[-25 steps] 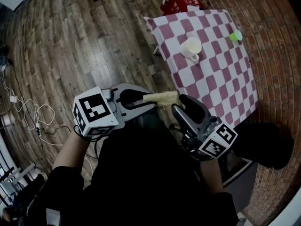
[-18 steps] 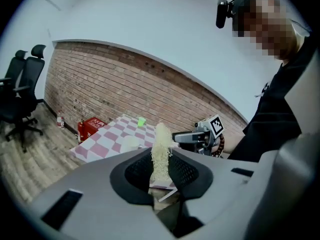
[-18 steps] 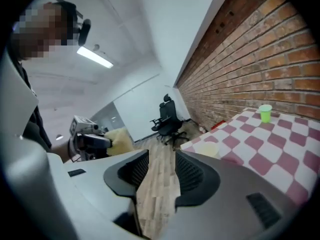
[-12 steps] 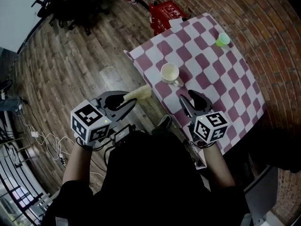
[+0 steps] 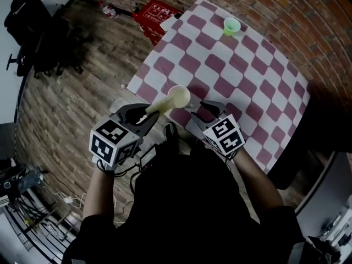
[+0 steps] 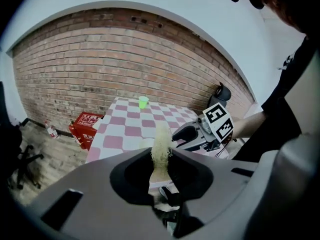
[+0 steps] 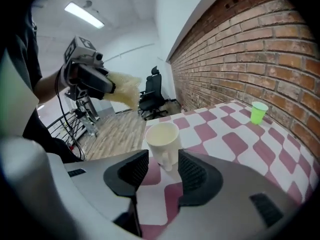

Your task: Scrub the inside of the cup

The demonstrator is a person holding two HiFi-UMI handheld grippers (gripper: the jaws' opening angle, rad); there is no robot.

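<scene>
A cream mug (image 5: 179,96) stands near the front-left edge of the pink-and-white checkered table (image 5: 242,87). My left gripper (image 5: 147,113) is shut on the handle of a pale bristly brush (image 5: 157,104); the brush head points at the mug's rim. The left gripper view shows the brush (image 6: 161,146) rising from between the jaws of the left gripper (image 6: 161,171). My right gripper (image 5: 202,110) is open just behind the mug. In the right gripper view the mug (image 7: 161,136) stands right at the tips of the right gripper (image 7: 162,166), its handle reaching between them without contact.
A small green cup (image 5: 231,25) stands at the table's far side, near the brick wall (image 7: 260,49). On the wooden floor lie a red box (image 5: 157,12) and a bottle; dark office chairs (image 5: 33,32) stand to the left. Cables trail at the lower left.
The table and mug have come much closer. Both grippers have moved up to the mug: the brush head now reaches its rim and the right gripper's tips flank its handle.
</scene>
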